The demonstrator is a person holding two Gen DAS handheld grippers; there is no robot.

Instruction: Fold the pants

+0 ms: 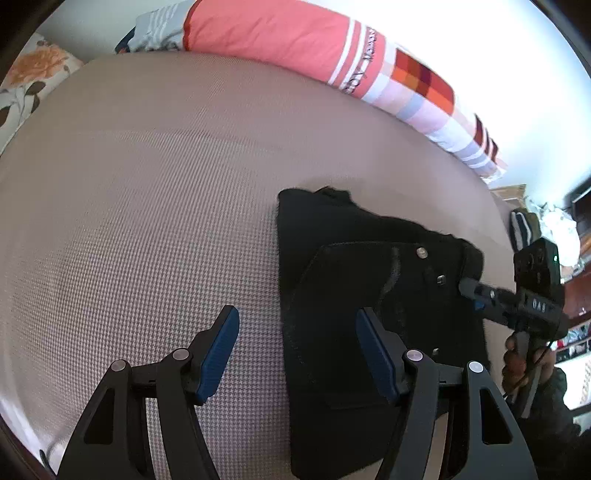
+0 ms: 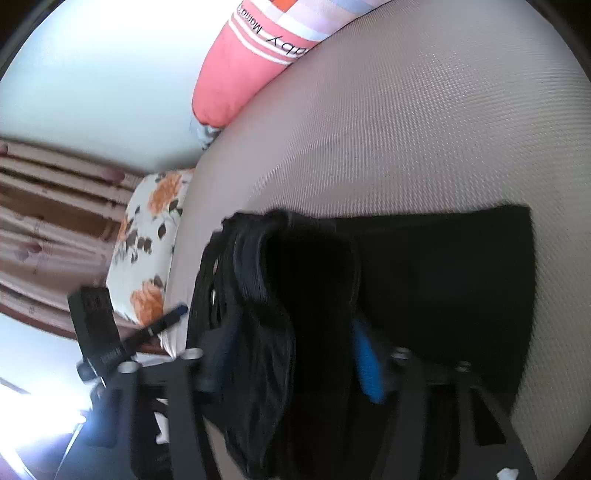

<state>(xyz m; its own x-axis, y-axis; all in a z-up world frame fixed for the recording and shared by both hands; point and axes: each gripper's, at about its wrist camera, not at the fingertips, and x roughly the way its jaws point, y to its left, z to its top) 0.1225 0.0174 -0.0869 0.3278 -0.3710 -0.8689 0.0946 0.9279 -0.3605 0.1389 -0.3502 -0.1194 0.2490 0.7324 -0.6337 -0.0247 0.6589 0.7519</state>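
Note:
Black pants [image 1: 332,236] lie folded on the houndstooth bed cover [image 1: 147,184], waistband with metal buttons toward the right. My left gripper [image 1: 295,314] hangs open over the pants' left edge, nothing between its blue pads; its right finger is above the cloth. My right gripper [image 1: 472,291], held in a hand, reaches the waistband from the right. In the right wrist view a raised bunch of the pants [image 2: 288,295] fills the gap between the right gripper's [image 2: 295,350] blue pads, which close on it. The left gripper [image 2: 173,314] shows beyond the bed's edge.
A long pink bolster [image 1: 277,33] runs along the far side of the bed by the white wall. A floral pillow [image 2: 147,240] sits at one end, with striped curtains [image 2: 55,206] behind it. Cluttered shelves [image 1: 554,229] stand past the bed's right end.

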